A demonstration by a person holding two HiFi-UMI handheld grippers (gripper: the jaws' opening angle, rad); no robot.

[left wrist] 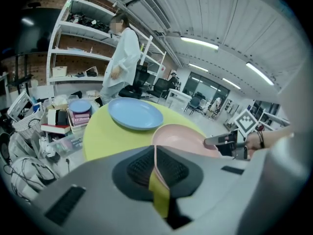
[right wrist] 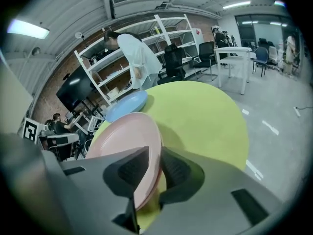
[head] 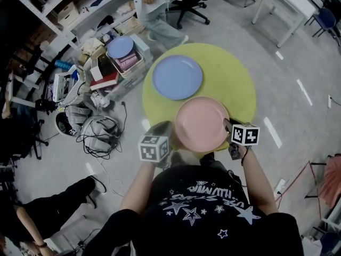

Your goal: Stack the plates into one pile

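Note:
A pink plate (head: 201, 124) lies at the near edge of the round yellow-green table (head: 237, 79), between my two grippers. My left gripper (head: 169, 134) is shut on its left rim; in the left gripper view the thin rim (left wrist: 155, 155) is pinched between the pads. My right gripper (head: 227, 126) is at the plate's right rim. In the right gripper view the pink plate (right wrist: 124, 151) has its rim between the jaws, which stand a little apart and do not clamp it. A blue plate (head: 177, 77) lies flat further back on the table, apart from the pink one.
Boxes, books and a small blue lid (head: 121, 48) crowd the floor left of the table, with cables (head: 98, 135) nearby. A person in a white coat (head: 157, 9) stands behind the table near an office chair (head: 189, 4). Shelves (head: 64, 15) line the left wall.

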